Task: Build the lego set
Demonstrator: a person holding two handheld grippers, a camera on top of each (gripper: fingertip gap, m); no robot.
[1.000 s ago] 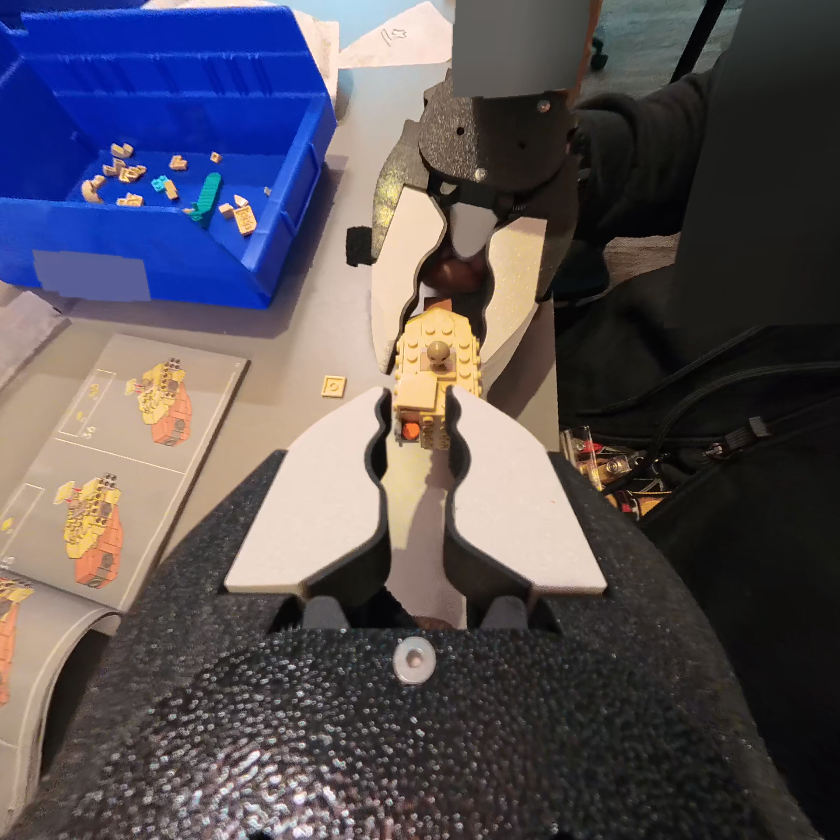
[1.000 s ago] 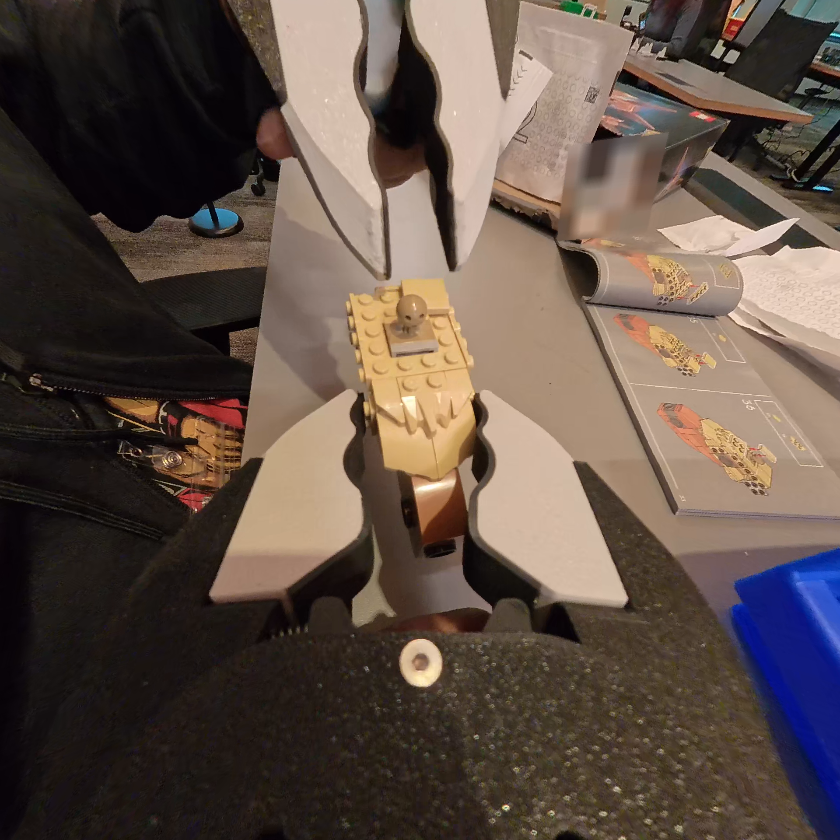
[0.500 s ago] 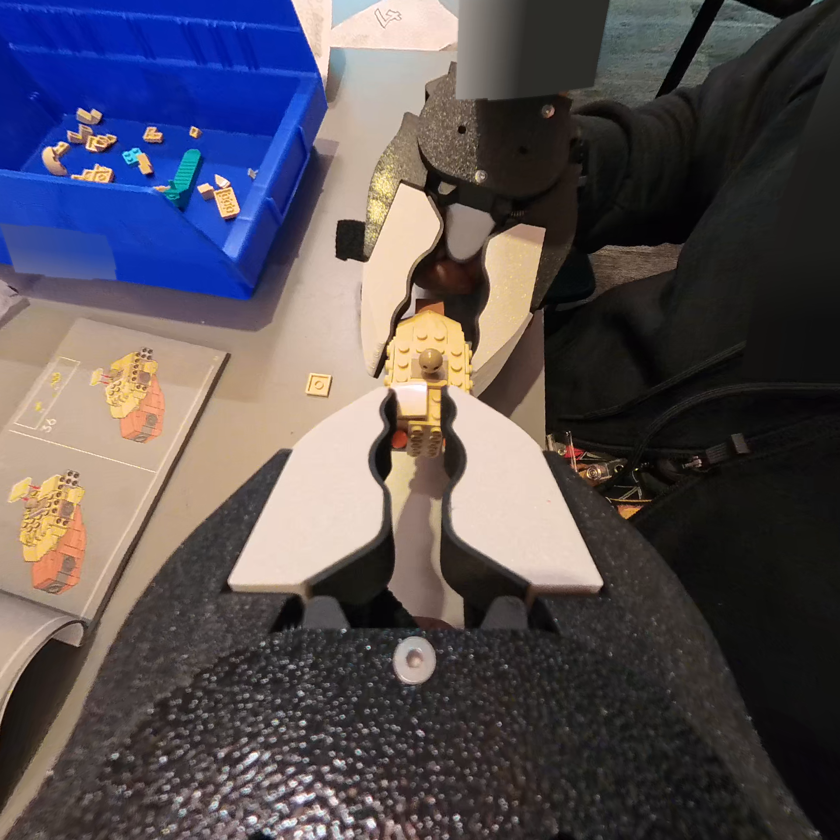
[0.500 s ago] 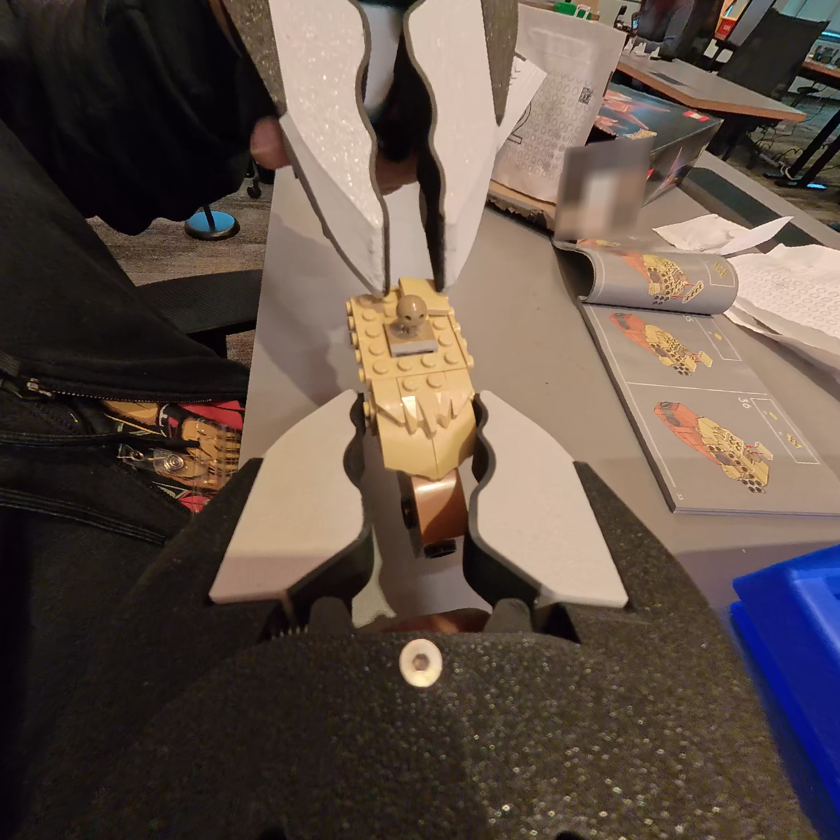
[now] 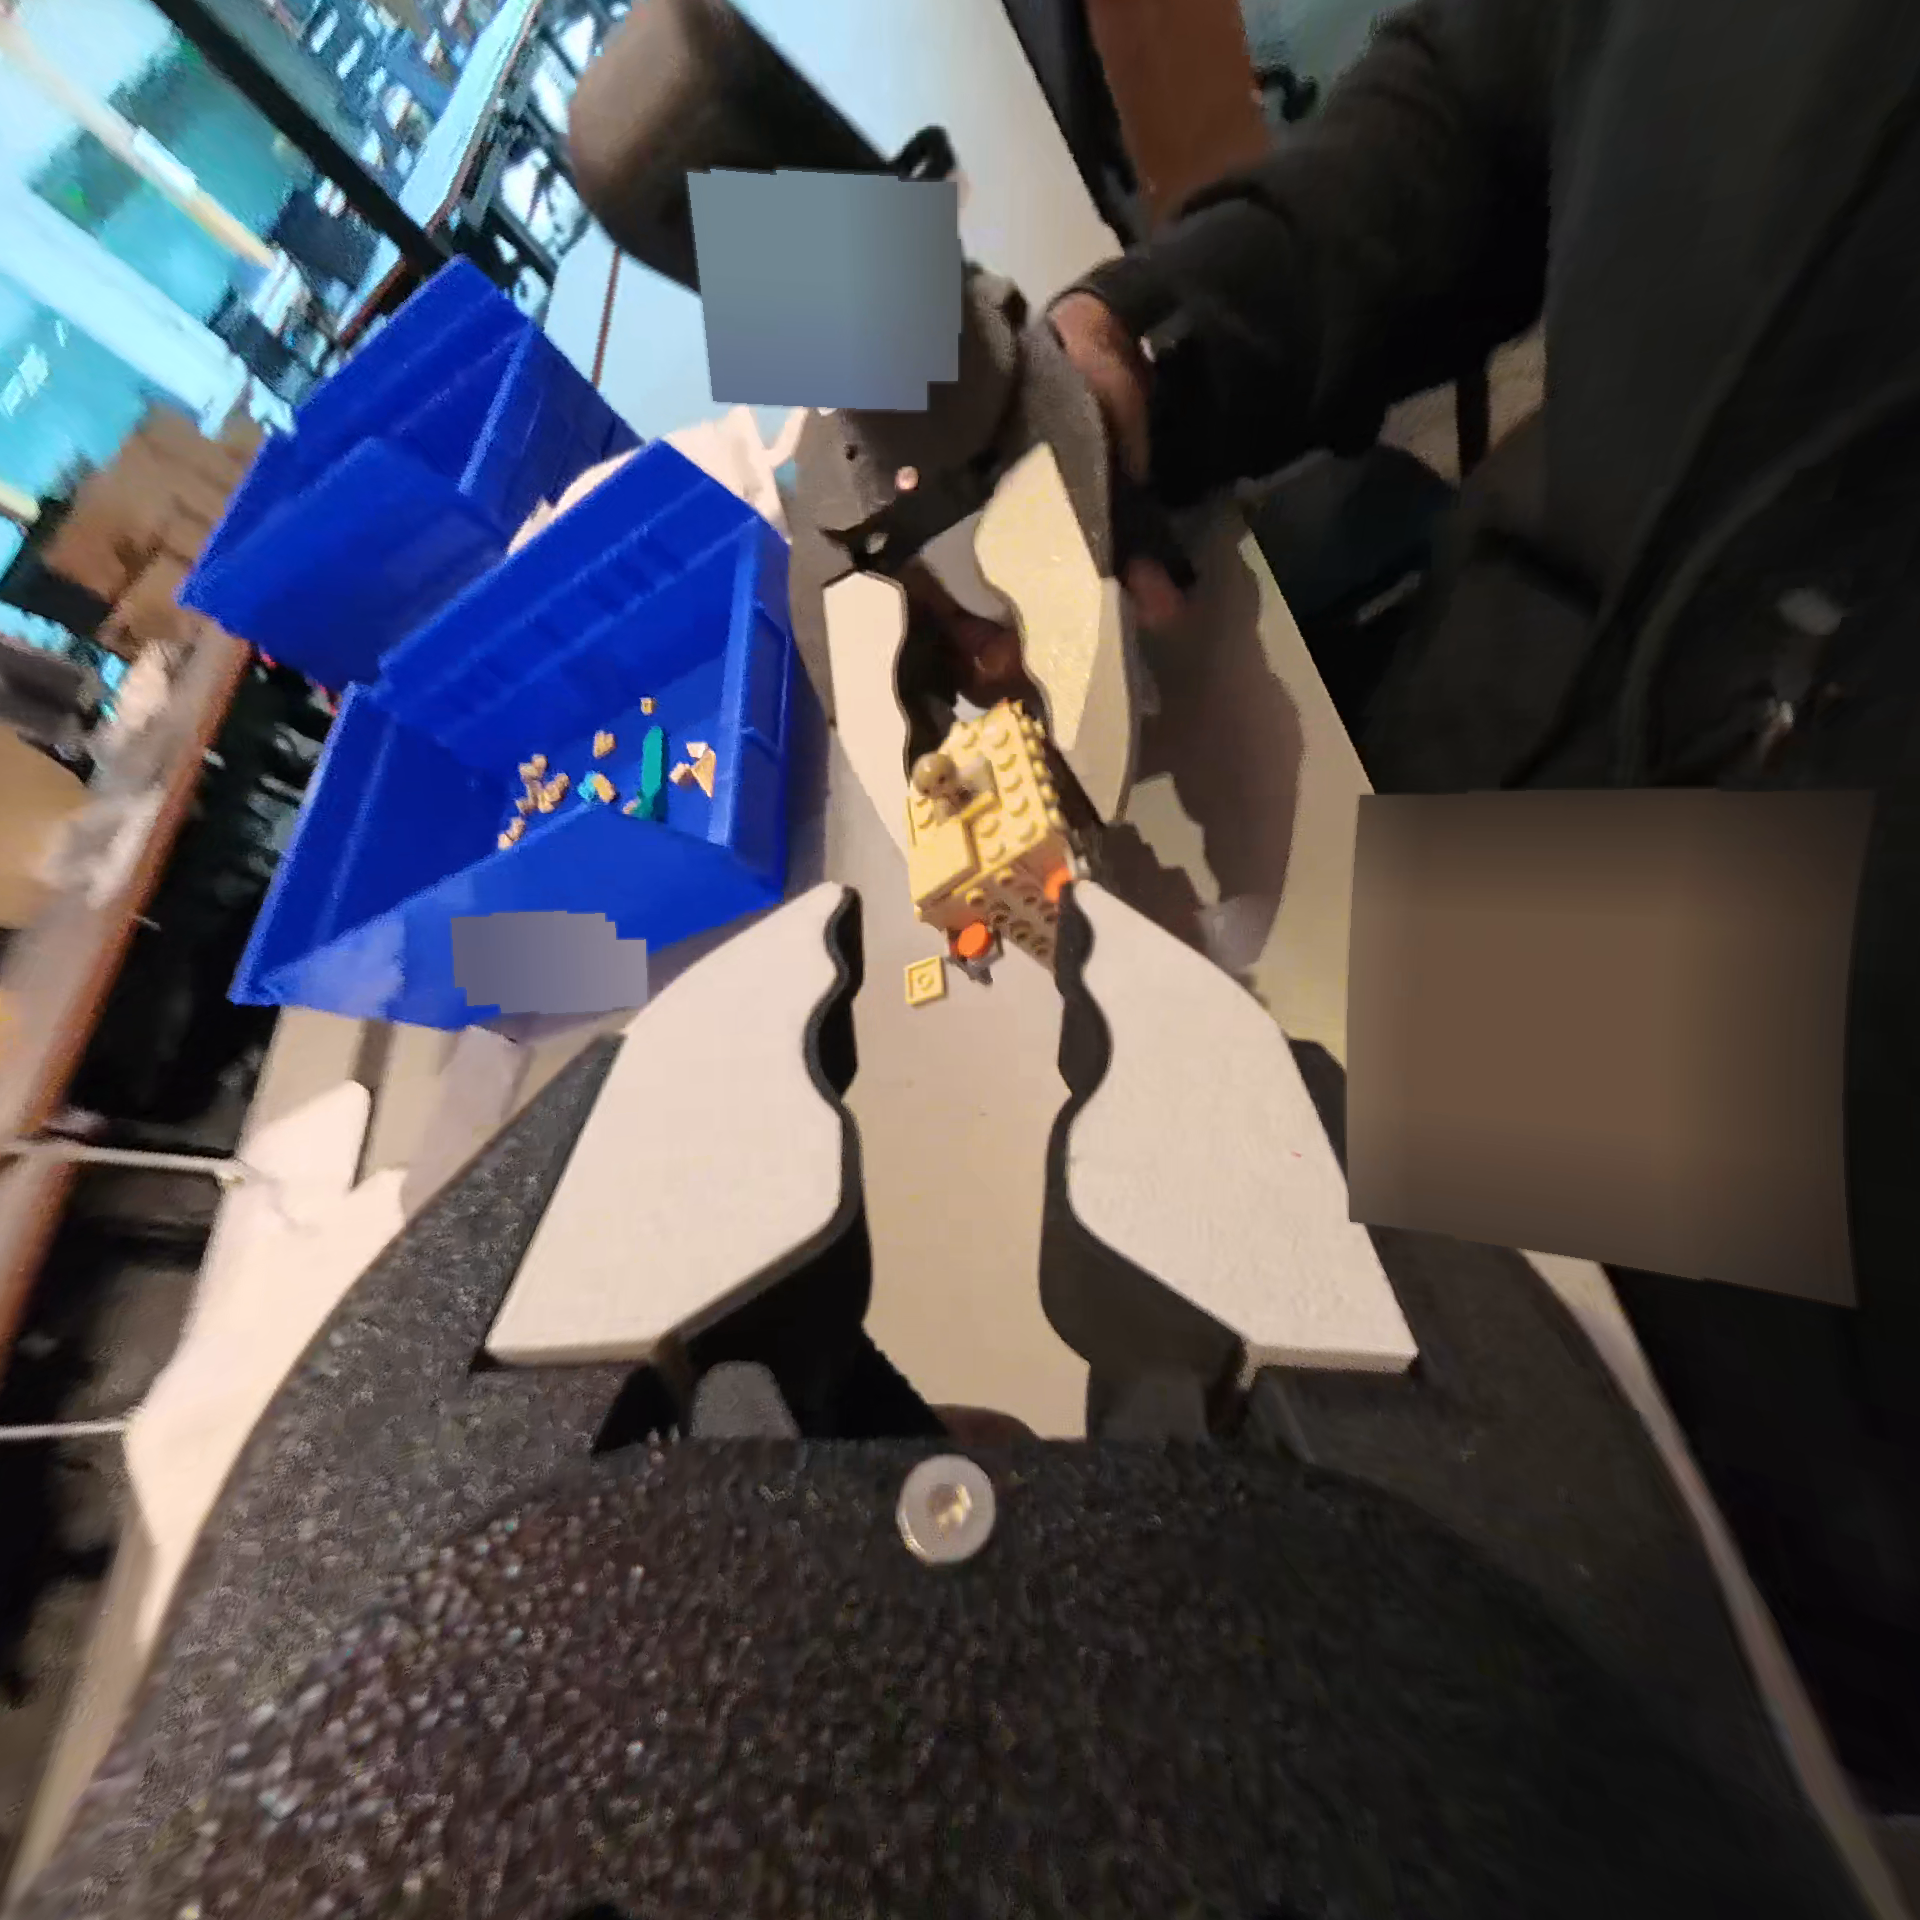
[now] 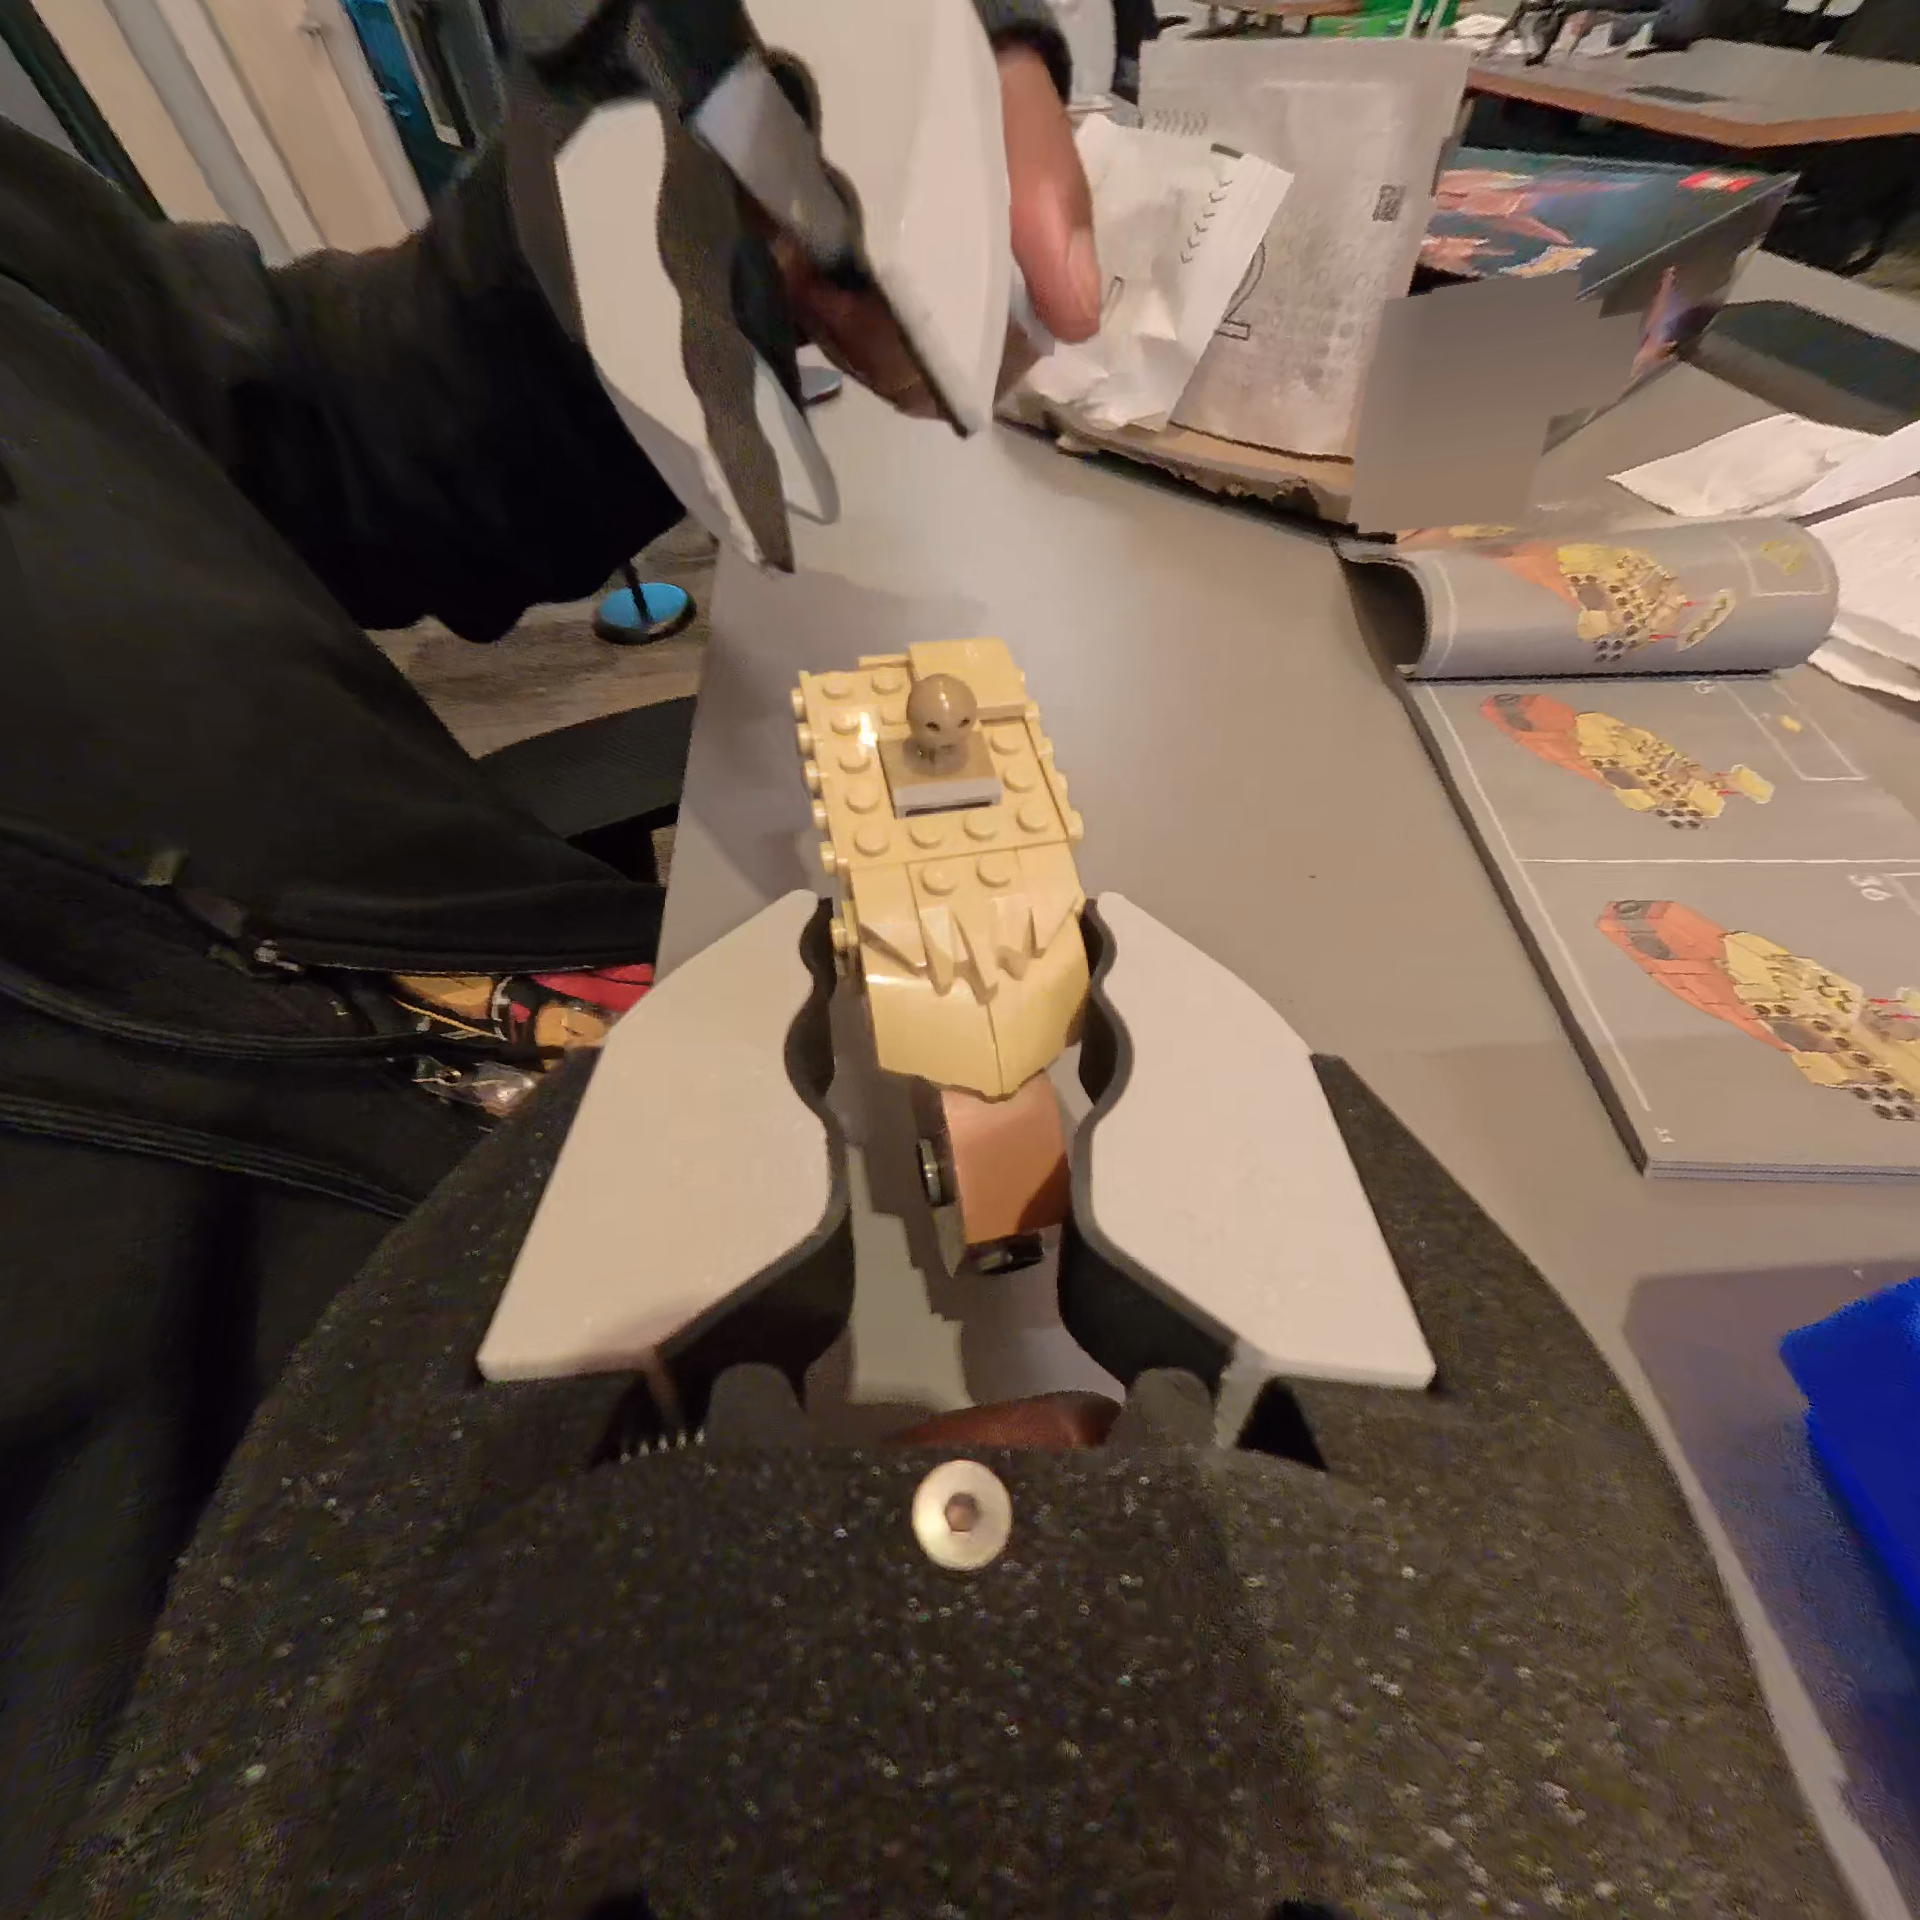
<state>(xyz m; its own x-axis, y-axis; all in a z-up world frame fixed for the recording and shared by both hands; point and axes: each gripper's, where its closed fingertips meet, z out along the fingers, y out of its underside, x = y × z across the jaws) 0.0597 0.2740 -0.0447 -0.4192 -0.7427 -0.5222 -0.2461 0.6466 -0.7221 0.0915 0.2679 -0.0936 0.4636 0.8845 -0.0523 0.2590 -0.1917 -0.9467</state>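
Observation:
The tan lego model point(image 6: 940, 831), with a brown curved underside and a round grey knob on top, is held above the grey table point(image 6: 1247, 727). My right gripper point(image 6: 956, 914) is shut on its near end. My left gripper point(image 5: 961, 914) is open and empty, just short of the model's point(image 5: 987, 831) other end. In the right wrist view the left gripper point(image 6: 868, 494) hangs tilted above and behind the model, apart from it. A small tan tile point(image 5: 925, 980) lies on the table under the model. The right gripper point(image 5: 992, 769) shows across from me in the left wrist view.
A blue bin point(image 5: 520, 914) with several loose tan and teal pieces stands to the left, a second blue bin point(image 5: 395, 499) behind it. The open instruction booklet point(image 6: 1714, 935) lies to the right, a box with paper bags point(image 6: 1299, 291) behind. A person in black sits close by. My hands' fingertips stand some 7 cm from each other. The small tan tile point(image 5: 925, 980) lies some 9 cm from my right tips, 15 cm from my left tips.
My left gripper has drawn back from the model's far end, risen and tilted, and its jaws stand wider apart. The right gripper still holds the model in the same place.

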